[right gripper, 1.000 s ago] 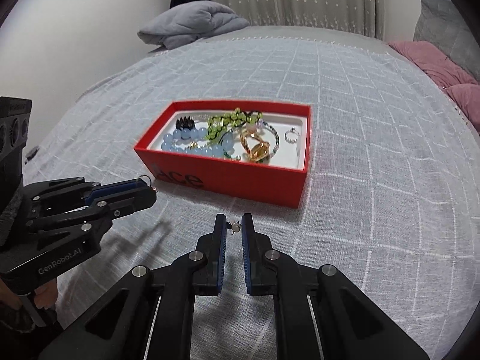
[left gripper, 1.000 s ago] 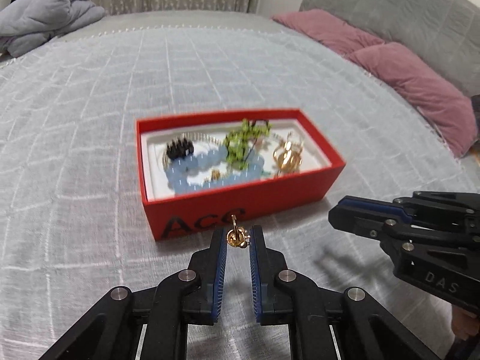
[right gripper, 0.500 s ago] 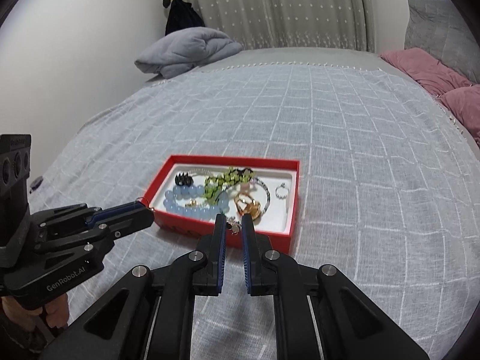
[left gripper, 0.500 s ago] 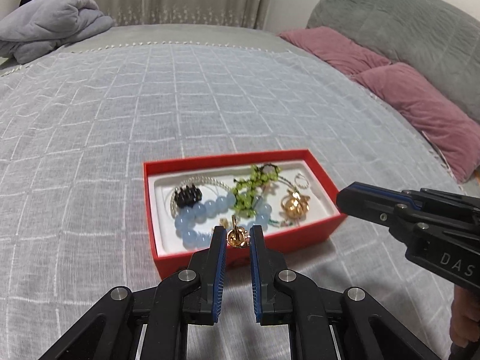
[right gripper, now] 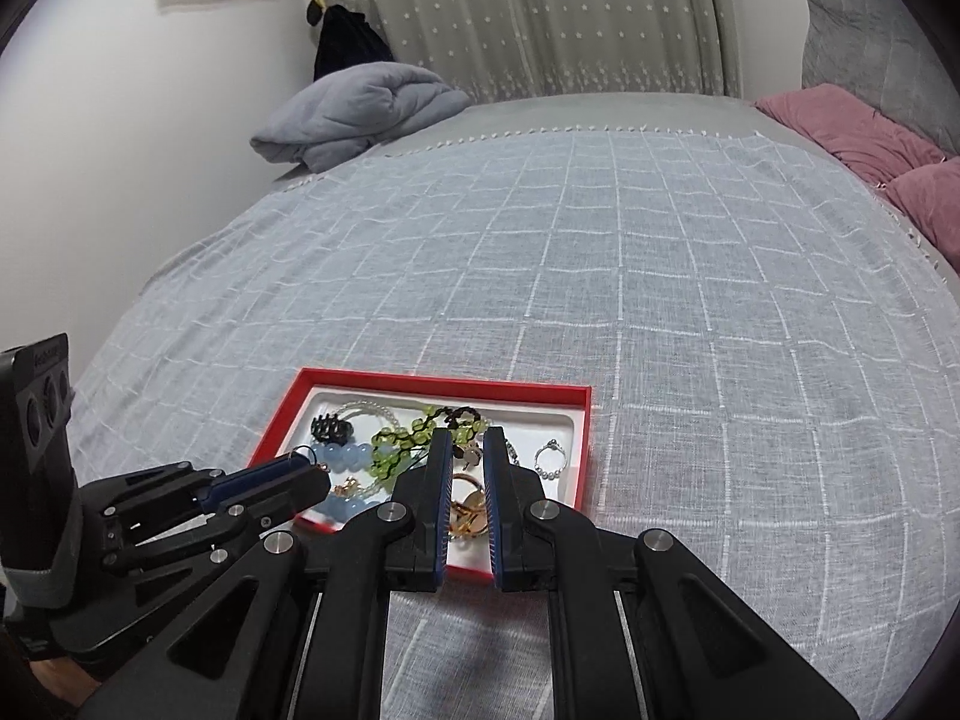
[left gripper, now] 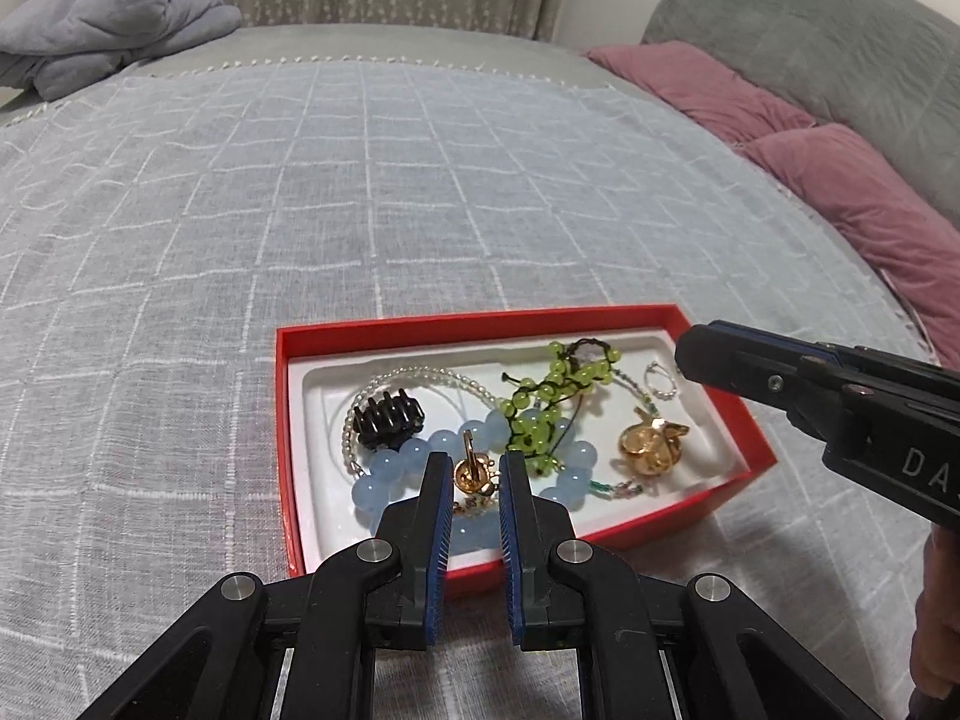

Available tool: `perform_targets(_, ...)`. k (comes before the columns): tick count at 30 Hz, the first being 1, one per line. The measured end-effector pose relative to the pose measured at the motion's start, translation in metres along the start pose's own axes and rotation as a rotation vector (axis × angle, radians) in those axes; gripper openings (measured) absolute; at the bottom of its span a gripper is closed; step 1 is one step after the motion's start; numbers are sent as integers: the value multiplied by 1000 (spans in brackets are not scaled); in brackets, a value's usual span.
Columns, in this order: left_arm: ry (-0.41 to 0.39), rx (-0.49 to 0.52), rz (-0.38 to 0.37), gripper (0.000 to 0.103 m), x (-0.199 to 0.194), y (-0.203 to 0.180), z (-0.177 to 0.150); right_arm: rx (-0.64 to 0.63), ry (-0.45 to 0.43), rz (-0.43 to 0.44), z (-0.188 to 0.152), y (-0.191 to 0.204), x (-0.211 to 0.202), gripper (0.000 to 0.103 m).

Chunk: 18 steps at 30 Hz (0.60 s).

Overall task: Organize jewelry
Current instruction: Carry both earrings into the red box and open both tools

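Only the white letters "DA", cut off at the frame edge, read on the right gripper (left gripper: 708, 354) body.

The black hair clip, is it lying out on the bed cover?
No, the hair clip lies inside the red box, next to the blue beads.

Bed (left gripper: 420, 192) carries red box (left gripper: 690, 504), folded blanket (left gripper: 114, 18), pink pillows (left gripper: 840, 198)

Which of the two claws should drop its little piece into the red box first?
Probably left: the left gripper holds its gold earring above the red box's tray.
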State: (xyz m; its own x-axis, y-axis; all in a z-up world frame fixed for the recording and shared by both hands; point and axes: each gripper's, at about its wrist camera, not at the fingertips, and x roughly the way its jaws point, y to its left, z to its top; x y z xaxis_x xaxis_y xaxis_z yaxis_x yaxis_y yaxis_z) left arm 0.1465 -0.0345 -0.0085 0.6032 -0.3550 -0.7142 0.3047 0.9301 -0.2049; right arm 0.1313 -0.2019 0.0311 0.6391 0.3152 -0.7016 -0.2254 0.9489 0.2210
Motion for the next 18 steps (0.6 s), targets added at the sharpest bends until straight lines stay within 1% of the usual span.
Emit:
perform_targets(8, 11, 3, 18, 11, 8, 3, 1, 8, 27, -11, -1, -4, 14, 11)
perform_targets(11, 9, 13, 42, 12, 7, 2, 2, 11, 28, -10, -1, -6, 14, 11)
perform_targets(15, 5, 28, 41, 25, 0, 1, 1, 8, 30, -8, 0, -5, 15, 11)
perform_targets(18, -3, 38, 46, 27, -6, -1, 0, 6, 35, -7, 1, -5, 18, 11)
